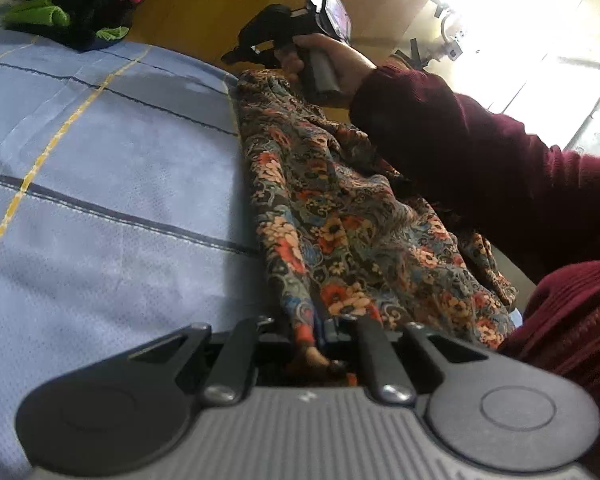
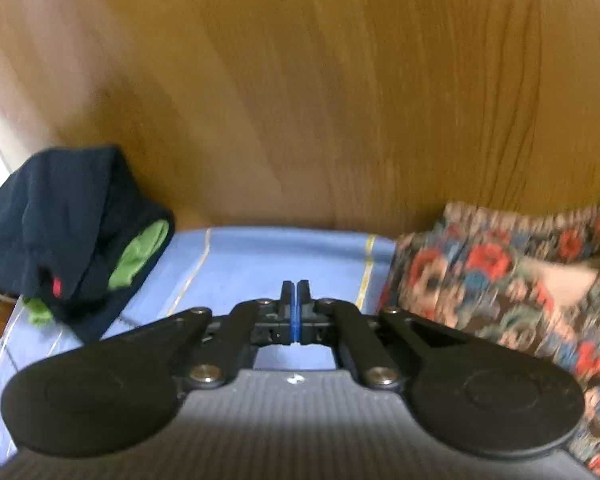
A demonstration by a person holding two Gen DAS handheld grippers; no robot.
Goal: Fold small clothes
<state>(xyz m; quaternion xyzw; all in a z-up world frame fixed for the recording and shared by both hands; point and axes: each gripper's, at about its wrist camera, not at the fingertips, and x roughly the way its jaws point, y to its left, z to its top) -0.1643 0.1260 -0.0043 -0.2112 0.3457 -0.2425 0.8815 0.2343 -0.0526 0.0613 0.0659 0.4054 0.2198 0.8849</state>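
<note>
A floral-patterned garment (image 1: 340, 216) lies bunched along the right edge of a blue checked cloth (image 1: 100, 168). My left gripper (image 1: 320, 336) is shut on the garment's near end, with fabric pinched between its fingers. At the garment's far end a person's hand holds my right gripper (image 1: 236, 54) just above the fabric. In the right wrist view my right gripper (image 2: 296, 290) is shut, its blue pads pressed together with nothing between them. The floral garment (image 2: 500, 280) lies blurred to its right, apart from the pads.
A pile of dark navy and green clothes (image 1: 76, 4) (image 2: 72, 232) sits at the far left corner of the blue cloth (image 2: 284, 252). A maroon sleeve (image 1: 460, 148) reaches over the garment from the right. Wooden floor (image 2: 300, 80) lies beyond the cloth's edge.
</note>
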